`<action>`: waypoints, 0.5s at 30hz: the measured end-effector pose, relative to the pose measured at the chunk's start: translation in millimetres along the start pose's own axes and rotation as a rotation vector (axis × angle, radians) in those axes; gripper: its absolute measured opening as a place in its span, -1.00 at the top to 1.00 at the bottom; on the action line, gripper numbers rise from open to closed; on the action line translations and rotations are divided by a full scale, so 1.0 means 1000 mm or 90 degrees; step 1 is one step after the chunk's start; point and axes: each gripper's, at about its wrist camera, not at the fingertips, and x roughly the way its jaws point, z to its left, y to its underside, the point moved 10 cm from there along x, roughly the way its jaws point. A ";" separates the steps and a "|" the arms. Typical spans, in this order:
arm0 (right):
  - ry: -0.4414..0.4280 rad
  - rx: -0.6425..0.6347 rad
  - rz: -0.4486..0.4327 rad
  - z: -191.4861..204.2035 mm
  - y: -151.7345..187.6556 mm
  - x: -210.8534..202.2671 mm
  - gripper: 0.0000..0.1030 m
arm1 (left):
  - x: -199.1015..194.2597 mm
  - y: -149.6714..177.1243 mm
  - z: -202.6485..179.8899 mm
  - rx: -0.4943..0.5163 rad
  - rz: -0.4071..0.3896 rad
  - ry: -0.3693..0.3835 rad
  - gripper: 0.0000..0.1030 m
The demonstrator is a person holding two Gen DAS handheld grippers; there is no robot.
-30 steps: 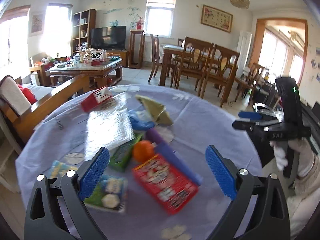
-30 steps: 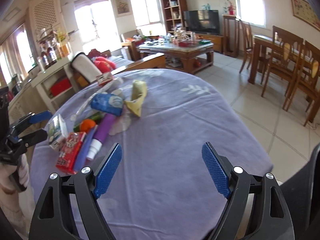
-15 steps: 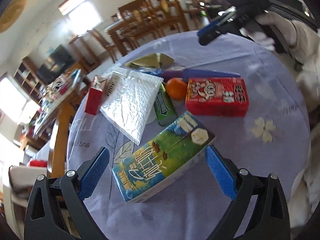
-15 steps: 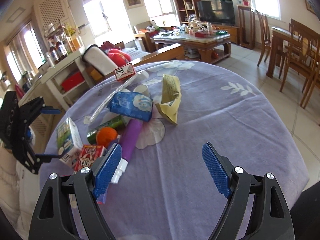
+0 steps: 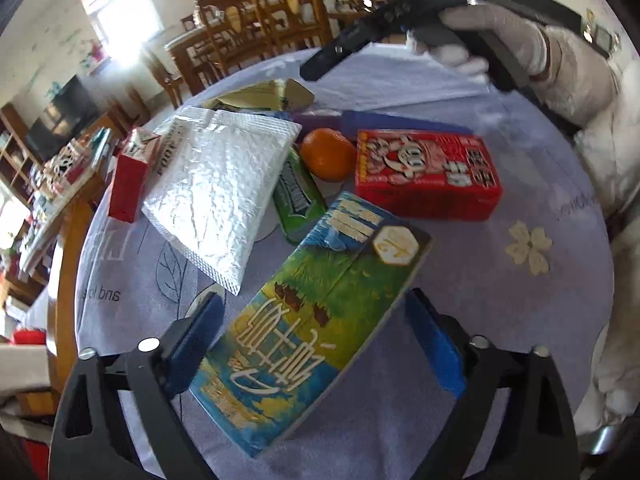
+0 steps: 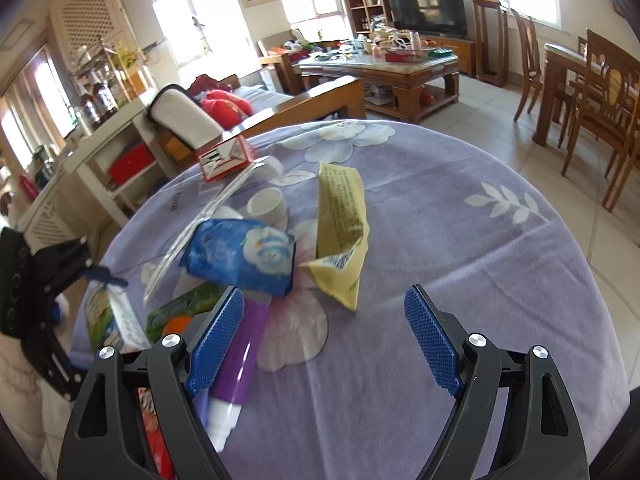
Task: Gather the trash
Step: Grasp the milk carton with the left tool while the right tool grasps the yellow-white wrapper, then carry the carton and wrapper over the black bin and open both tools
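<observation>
Only rightward, yellow wrapper [image 6: 340, 236].

Mirrored lettering "and to" shows through the tablecloth [image 5: 120, 280]; the milk carton [image 5: 312, 340] bears large Chinese characters.

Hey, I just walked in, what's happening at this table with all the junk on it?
A person is clearing litter off a purple-clothed table with a handheld gripper in each hand. The left gripper straddles a green and blue carton, its jaws just closing in but not yet pressing on it. The right gripper hangs open over the cloth beside a purple tube, holding nothing. A red box, an orange and wrappers lie untouched.
</observation>
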 end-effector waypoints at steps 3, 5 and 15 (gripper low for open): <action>0.007 -0.002 0.014 -0.002 -0.007 0.015 -0.38 | -0.002 0.000 -0.001 -0.037 -0.015 -0.015 -0.56; 0.007 -0.002 0.028 -0.002 -0.009 0.025 -0.30 | -0.005 0.001 -0.001 -0.062 -0.020 -0.026 -0.54; 0.004 0.010 0.041 -0.012 -0.014 0.048 0.31 | -0.024 0.013 -0.002 -0.165 -0.029 -0.054 0.03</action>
